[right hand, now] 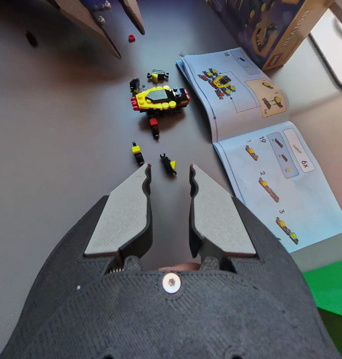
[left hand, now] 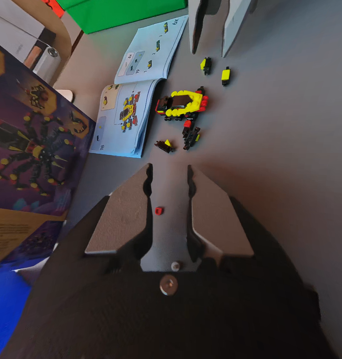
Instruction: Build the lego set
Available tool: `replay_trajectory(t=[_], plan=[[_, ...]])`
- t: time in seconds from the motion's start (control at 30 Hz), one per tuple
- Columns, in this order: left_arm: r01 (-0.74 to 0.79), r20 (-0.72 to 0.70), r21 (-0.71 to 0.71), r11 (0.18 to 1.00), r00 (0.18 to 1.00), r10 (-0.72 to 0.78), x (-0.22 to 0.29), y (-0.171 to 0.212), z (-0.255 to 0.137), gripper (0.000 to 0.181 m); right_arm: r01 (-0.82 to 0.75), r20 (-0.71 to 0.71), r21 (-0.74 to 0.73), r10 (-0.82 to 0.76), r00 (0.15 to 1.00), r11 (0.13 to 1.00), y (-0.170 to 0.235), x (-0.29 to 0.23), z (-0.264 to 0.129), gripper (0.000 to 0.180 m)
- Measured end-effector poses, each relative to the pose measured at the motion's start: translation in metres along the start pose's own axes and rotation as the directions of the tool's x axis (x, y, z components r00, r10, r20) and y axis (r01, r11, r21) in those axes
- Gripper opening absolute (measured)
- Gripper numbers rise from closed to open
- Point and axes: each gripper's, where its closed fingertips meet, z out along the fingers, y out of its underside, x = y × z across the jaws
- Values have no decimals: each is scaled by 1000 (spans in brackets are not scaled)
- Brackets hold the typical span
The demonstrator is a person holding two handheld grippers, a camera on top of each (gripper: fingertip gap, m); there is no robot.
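A partly built yellow, black and red lego body (left hand: 182, 104) (right hand: 160, 100) lies on the grey table. Small black-and-yellow leg pieces lie around it: two (left hand: 206, 65) (left hand: 225, 75) on its far side in the left wrist view, one (left hand: 165, 146) nearer. A loose red piece (left hand: 159, 211) (right hand: 131, 37) lies between my left gripper's fingers. My left gripper (left hand: 169, 165) is open and empty. My right gripper (right hand: 170, 165) is open and empty, its tips flanking a black-and-yellow leg piece (right hand: 169, 164); another (right hand: 137, 152) lies just left. Each gripper shows far off in the other's view.
An open instruction booklet (left hand: 144, 81) (right hand: 263, 136) lies beside the model. The purple lego box (left hand: 30, 139) (right hand: 267, 29) stands past the booklet. A green box (left hand: 123, 13) (right hand: 329, 287) sits at the table's edge. My hands' fingertips stand some 15 cm from each other.
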Motion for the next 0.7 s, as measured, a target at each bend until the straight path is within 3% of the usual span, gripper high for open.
replay_trajectory(t=[0.2, 0.33, 0.57, 0.7], plan=[[119, -93, 81, 990, 989, -111, 9, -15, -2, 40, 55, -4, -50, -55, 998, 997, 4, -5, 13, 21], [206, -157, 116, 972, 970, -187, 13, -28, 1, 48, 176, -161, -48, -182, 970, 983, -4, 9, 13, 9], [296, -208, 81, 952, 939, -274, 7, -48, 16, 56, 444, -397, -150, -465, 791, 884, -15, 27, 2, 10], [349, -228, 87, 933, 919, -323, 4, -58, 23, 57, 508, -391, -226, -555, 735, 831, -5, 25, 1, 10]])
